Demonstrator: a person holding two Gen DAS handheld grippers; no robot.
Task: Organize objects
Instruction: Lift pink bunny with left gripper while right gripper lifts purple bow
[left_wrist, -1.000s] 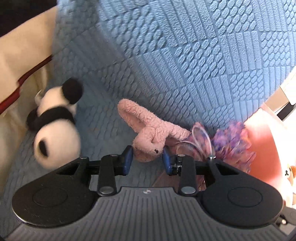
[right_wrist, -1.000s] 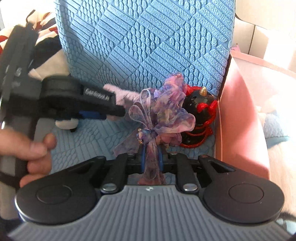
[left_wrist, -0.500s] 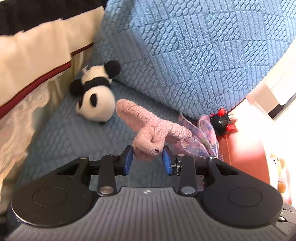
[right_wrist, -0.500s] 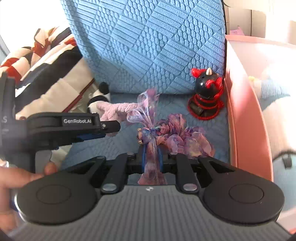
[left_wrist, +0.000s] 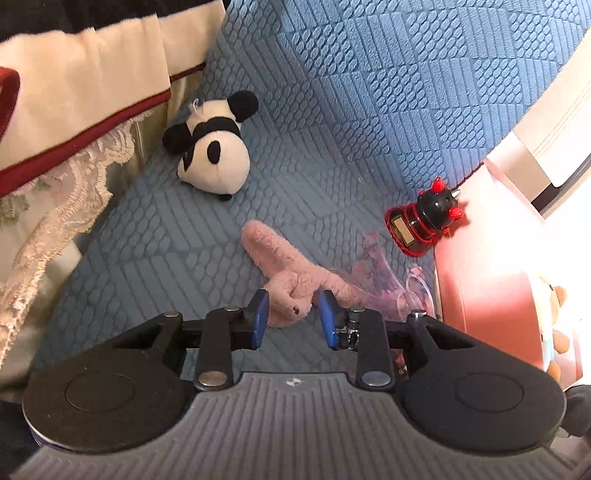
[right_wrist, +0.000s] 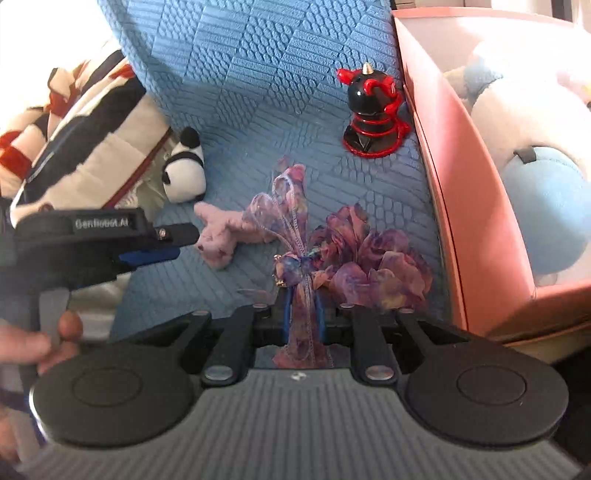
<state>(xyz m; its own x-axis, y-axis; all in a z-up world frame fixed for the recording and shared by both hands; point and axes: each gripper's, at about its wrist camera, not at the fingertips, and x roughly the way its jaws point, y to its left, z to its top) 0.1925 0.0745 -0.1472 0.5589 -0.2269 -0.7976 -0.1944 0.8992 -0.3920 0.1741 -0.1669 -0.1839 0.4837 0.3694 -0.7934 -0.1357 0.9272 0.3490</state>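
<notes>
On the blue quilted cushion, the left gripper stands with jaws spread on either side of a pink plush toy, its pads apart from the fabric. Just beside it, the right gripper pinches the tail of a purple ribbon bow. A panda plush lies near striped bedding; a black-and-red figurine stands beside a pink box.

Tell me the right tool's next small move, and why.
Probably lift the right tool and swing it right, over the wall of the pink bin. Its jaws are shut on the tail of the ribbon bow, the bow sits just beside that wall, and the bin already holds plush toys, so it looks like the collecting place.
</notes>
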